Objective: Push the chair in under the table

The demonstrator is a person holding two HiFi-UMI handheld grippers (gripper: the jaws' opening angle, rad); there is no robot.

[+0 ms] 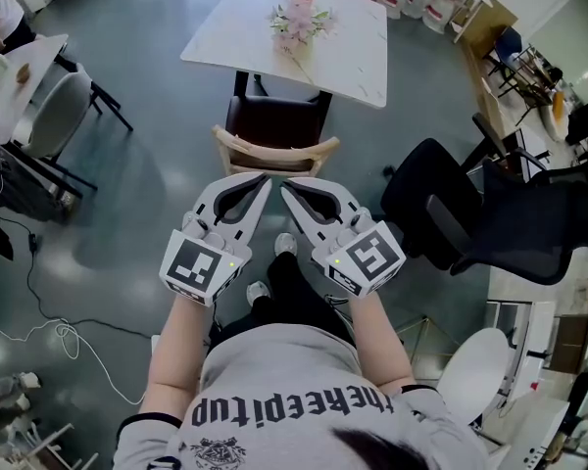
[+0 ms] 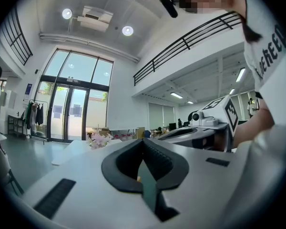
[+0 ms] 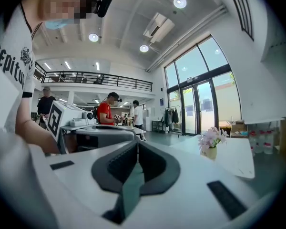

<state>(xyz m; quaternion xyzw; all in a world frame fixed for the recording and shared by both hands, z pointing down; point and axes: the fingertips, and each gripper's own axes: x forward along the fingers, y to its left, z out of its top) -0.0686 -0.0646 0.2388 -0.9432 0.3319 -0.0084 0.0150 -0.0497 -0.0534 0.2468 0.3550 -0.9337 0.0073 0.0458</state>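
Closest beneath the head camera, at 6 o'clock, is the person's grey printed T-shirt point(image 1: 294, 409), with two bare forearms reaching up from it. Far left, at 10 o'clock, one grey padded chair point(image 1: 54, 116) stands by one small white bench point(image 1: 29, 67). One thin white cable point(image 1: 69, 341) loops on the grey floor at 8 o'clock.

Two tongs meet in the middle of the view, each with one marker cube. On the left tongs point(image 1: 266, 177) the jaws are pressed together with nothing between them. Their tips lie just beside those of the right tongs point(image 1: 283, 183), whose jaws are likewise closed and empty.

Both point toward 12 o'clock, at the curved back rail of the one light wooden chair with a dark brown seat point(image 1: 274, 125). Whether the tips touch the rail cannot be told. That chair stands at 12 o'clock from the tongs, its seat mostly out in front of the near edge of the large white marbled bench point(image 1: 358, 57). One pink vase of pale flowers point(image 1: 300, 18) sits on that bench.

At 3 o'clock stand two office chairs: one black padded office chair point(image 1: 436, 204) and, further right, one black mesh office chair point(image 1: 544, 233). At 4 o'clock is one white round-backed chair point(image 1: 475, 370).
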